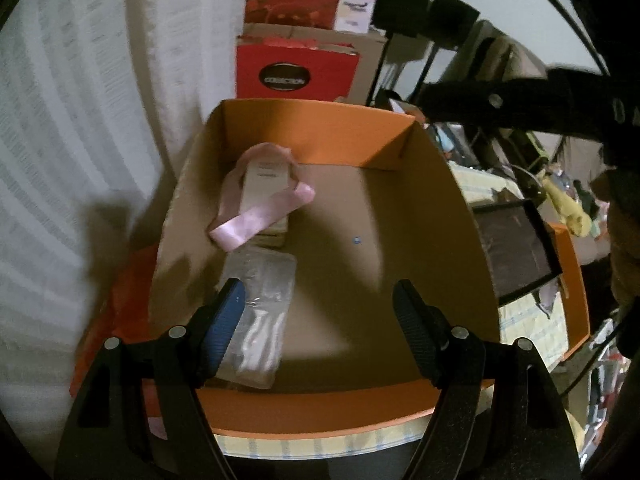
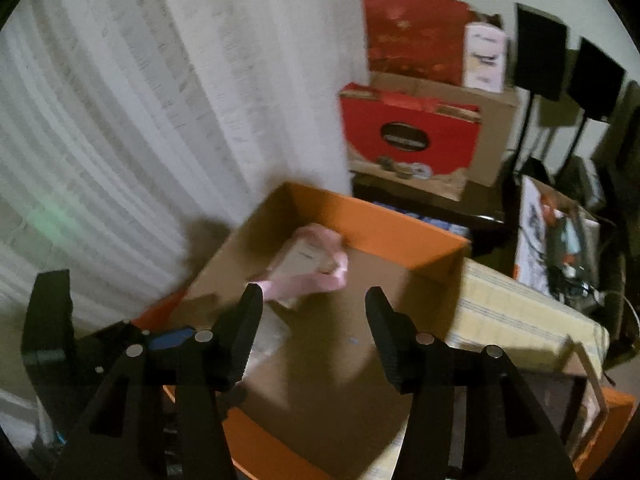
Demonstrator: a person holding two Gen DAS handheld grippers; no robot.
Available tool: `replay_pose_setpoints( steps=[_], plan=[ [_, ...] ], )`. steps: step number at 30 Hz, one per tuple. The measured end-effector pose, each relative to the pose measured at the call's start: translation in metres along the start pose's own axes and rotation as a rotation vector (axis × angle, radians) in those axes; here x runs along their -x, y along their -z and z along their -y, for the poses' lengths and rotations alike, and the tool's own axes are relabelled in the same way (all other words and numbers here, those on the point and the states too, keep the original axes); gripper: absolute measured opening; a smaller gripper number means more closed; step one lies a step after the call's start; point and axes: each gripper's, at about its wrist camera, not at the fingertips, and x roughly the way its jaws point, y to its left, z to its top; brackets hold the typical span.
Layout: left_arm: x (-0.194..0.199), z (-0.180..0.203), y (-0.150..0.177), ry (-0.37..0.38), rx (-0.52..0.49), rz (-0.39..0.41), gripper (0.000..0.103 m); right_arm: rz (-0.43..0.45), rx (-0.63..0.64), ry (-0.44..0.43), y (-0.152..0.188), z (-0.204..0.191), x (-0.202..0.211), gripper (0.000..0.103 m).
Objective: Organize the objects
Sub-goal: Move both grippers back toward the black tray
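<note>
White pleated curtain [image 1: 72, 128] fills the left of both views, and just beside it sits the orange cardboard box [image 1: 320, 412], open-topped, on a pale yellow striped cloth [image 2: 520, 312]. Along the box's left wall lie the things already gathered: a small cream carton [image 1: 266, 184] looped in pink ribbon [image 1: 260, 224] toward the back, and in front of it a clear plastic sachet [image 1: 262, 320] of something white. The left gripper [image 1: 320, 312] hangs over the near end of the box with its jaws well apart and nothing between them, its blue-padded finger just above the sachet. The right gripper [image 2: 314, 328] hovers over the box too, jaws apart and empty; the rest of the box floor is bare. To the right, a dark framed picture [image 1: 516, 248] lies in a second orange tray [image 1: 576, 280], and red gift boxes [image 2: 412, 136] are stacked behind. Judging from this, the risk is in the next reach: the sachet is slick and flat, so pads may slide off it, and a low pass could snag the ribbon and drag the carton askew.
</note>
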Motion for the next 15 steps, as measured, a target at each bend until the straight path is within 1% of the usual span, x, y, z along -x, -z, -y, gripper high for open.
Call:
replay_pose_setpoints(
  steps=[2, 3, 4, 6, 8, 10, 14, 15],
  plan=[
    [0.001, 0.009, -0.002, -0.002, -0.018, 0.004, 0.074, 0.007, -0.020, 0.017, 0.008, 0.011, 0.008, 0.055],
    [0.002, 0.014, -0.003, -0.002, -0.028, 0.006, 0.077, 0.013, -0.031, 0.026, 0.012, 0.016, 0.013, 0.055],
    [0.004, 0.019, -0.004, -0.003, -0.037, 0.011, 0.082, 0.017, -0.037, 0.036, 0.016, 0.021, 0.016, 0.056],
    [0.008, 0.028, -0.006, -0.002, -0.048, 0.029, 0.089, 0.027, -0.044, 0.067, 0.025, 0.032, 0.025, 0.061],
    [0.011, 0.035, -0.009, 0.001, -0.051, 0.040, 0.091, 0.033, -0.052, 0.092, 0.034, 0.042, 0.032, 0.065],
    [0.014, 0.040, -0.011, 0.014, -0.047, 0.053, 0.100, 0.039, -0.061, 0.118, 0.044, 0.053, 0.040, 0.069],
    [0.017, 0.053, -0.015, 0.030, -0.034, 0.086, 0.103, 0.052, -0.093, 0.204, 0.066, 0.080, 0.058, 0.082],
    [0.017, 0.056, -0.016, 0.032, -0.033, 0.095, 0.103, 0.054, -0.099, 0.215, 0.070, 0.086, 0.061, 0.082]
  ],
)
